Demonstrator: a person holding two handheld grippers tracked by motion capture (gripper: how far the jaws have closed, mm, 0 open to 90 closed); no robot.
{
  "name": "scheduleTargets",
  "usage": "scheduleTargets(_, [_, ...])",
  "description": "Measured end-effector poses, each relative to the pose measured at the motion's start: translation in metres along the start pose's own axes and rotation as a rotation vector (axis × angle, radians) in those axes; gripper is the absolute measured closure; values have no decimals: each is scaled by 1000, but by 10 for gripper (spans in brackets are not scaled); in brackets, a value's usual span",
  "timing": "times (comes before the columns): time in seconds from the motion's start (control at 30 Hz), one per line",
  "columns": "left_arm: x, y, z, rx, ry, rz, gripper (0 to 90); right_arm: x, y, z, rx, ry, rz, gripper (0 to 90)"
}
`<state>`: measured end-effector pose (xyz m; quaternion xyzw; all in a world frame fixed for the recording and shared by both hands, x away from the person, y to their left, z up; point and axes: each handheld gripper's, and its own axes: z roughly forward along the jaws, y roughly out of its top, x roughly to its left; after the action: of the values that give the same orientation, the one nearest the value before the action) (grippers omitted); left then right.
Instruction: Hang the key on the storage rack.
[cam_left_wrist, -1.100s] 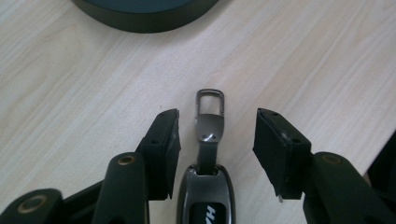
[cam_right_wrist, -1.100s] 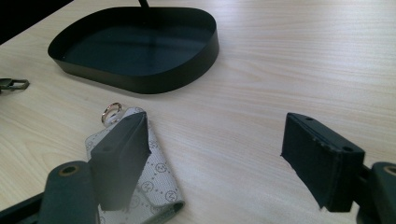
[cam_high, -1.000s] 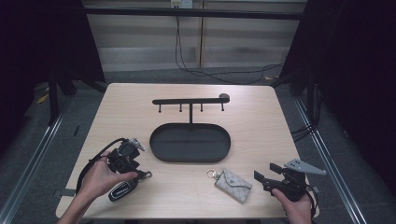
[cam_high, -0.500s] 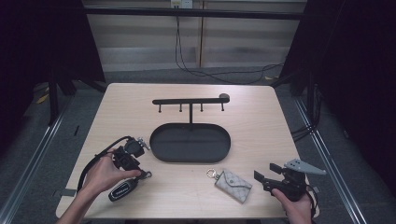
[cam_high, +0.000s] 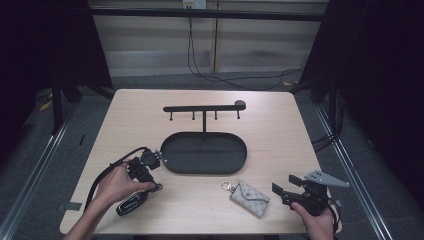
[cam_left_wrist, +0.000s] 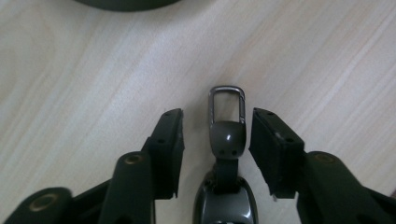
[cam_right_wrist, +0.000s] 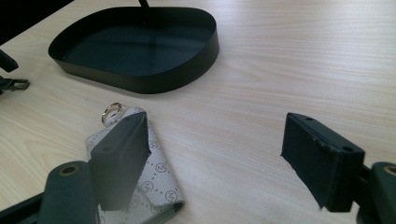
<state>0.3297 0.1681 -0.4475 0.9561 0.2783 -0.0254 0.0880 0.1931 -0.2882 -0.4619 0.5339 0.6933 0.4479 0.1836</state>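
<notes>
Car key fob lies near the counter's front-left corner, its metal clip pointing toward the oval black tray. Left gripper hangs over it with jaws parted, 1 on each side of the clip and not touching it. Tray sits at the counter's middle, with a black hook rack rising at its far side. Grey patterned key pouch with a small ring rests near the front edge. Right gripper waits just beside the pouch toward the front-right corner, jaws wide open and empty.
</notes>
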Motion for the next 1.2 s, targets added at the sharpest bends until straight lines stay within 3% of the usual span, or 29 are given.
scheduleTargets(0.6, [-5,1,15,49,-23,21,626,0,0,0,-1,0,-1,228])
scheduleTargets(0.87, [-8,1,17,61,0,37,656,0,0,0,-1,0,0,228])
scheduleTargets(1.0, [-10,1,17,61,34,42,697,0,0,0,0,1,-4,228])
scheduleTargets(1.2, [-8,2,17,72,28,34,703,0,0,0,1,0,-2,228])
